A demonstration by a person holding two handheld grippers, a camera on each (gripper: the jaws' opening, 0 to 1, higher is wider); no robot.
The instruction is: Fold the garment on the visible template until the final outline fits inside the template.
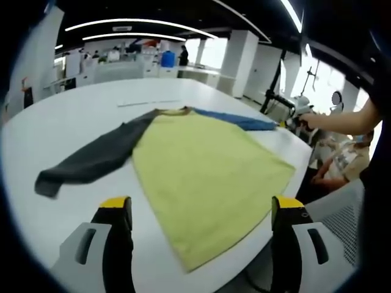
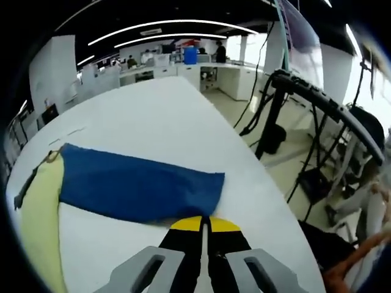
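Observation:
A long-sleeved garment lies flat on the white table [image 1: 73, 116]. Its body [image 1: 208, 171] is yellow-green, one sleeve [image 1: 91, 160] is dark grey, and the other sleeve [image 1: 235, 119] is blue. My left gripper [image 1: 201, 207] hovers open at the hem end, its yellow-tipped jaws wide apart with nothing between them. In the right gripper view the blue sleeve [image 2: 134, 186] stretches across the table [image 2: 153, 116], beside a strip of the yellow body [image 2: 40, 213]. My right gripper [image 2: 204, 224] is shut, with its tips on the sleeve's near edge by the cuff.
Thin pale marks [image 1: 149, 102] run across the table beyond the collar. The rounded table edge [image 2: 269, 201] is close to the blue cuff, with dark stands and cables [image 2: 305, 91] past it. A person's arm [image 1: 342, 122] reaches in from the right, above a white chair [image 1: 339, 213].

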